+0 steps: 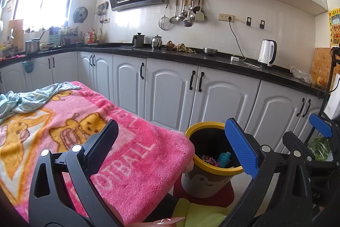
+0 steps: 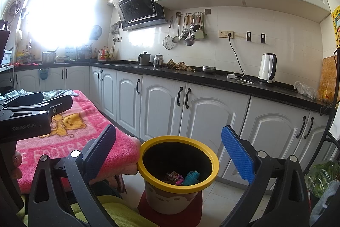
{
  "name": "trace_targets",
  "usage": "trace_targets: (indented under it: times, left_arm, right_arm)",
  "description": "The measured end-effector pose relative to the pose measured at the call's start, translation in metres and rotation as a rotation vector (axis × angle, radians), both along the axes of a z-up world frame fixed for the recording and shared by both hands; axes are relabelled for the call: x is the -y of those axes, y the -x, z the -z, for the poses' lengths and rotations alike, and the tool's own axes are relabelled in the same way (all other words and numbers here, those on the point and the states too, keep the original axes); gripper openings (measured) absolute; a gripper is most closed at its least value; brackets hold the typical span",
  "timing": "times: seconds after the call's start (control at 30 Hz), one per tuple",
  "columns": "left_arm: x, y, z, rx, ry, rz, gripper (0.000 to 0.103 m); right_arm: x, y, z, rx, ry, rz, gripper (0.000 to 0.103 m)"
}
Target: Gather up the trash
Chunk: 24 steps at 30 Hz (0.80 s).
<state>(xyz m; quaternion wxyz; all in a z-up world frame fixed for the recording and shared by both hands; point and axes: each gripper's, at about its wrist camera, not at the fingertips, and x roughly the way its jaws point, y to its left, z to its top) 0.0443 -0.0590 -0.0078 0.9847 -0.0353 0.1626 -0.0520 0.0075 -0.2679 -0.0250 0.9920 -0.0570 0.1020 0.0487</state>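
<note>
My left gripper [image 1: 173, 149] spread wide, holding nothing, above the pink blanket [image 1: 131, 154], my right gripper [image 2: 172, 154] equally wide and empty, over the yellow-rimmed bin [image 2: 209, 156], trash [image 2: 180, 178] at its bottom

The yellow-rimmed bin [image 2: 178, 171] hides most of its red stool [image 2: 197, 207]; the scraps [image 2: 173, 178] inside are too small to identify. Window glare [image 2: 61, 7] washes out the far worktop.

A white kettle [image 2: 267, 68] stands far right on my black desk [image 2: 212, 78], ladles [image 2: 187, 29] hang above, and a pink blanket [image 1: 119, 152] lies near left.
</note>
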Motion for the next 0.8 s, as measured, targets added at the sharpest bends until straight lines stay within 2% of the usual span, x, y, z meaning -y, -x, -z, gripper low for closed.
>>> trace_targets:
  times: [0.27,0.47,0.57,0.63,0.67,0.73,0.8]
  left_arm:
    - [-0.002,0.000,-0.001,-0.006,0.004,0.003,0.092]
    - [-0.007,-0.003,0.003,-0.042,0.025,-0.002,0.092]
    - [-0.021,-0.002,0.004,-0.078,0.067,-0.020,0.092]
    - [-0.053,-0.003,0.003,-0.130,0.121,-0.088,0.092]
    - [-0.069,-0.001,0.002,-0.149,0.143,-0.127,0.092]
    - [-0.127,0.008,0.000,-0.185,0.190,-0.256,0.092]
    - [-0.200,0.030,0.001,-0.192,0.215,-0.468,0.092]
  right_arm:
    - [0.000,0.000,0.000,-0.001,-0.001,0.000,0.097]
    - [-0.002,-0.004,0.003,-0.025,-0.007,-0.007,0.097]
    - [-0.013,-0.010,0.001,-0.038,0.019,-0.047,0.097]
    - [-0.028,-0.019,-0.004,-0.036,0.032,-0.114,0.097]
    - [-0.050,-0.029,-0.010,-0.048,0.032,-0.178,0.097]
    - [-0.091,-0.045,-0.021,-0.099,0.002,-0.307,0.097]
    - [-0.168,-0.064,-0.027,-0.206,-0.004,-0.515,0.097]
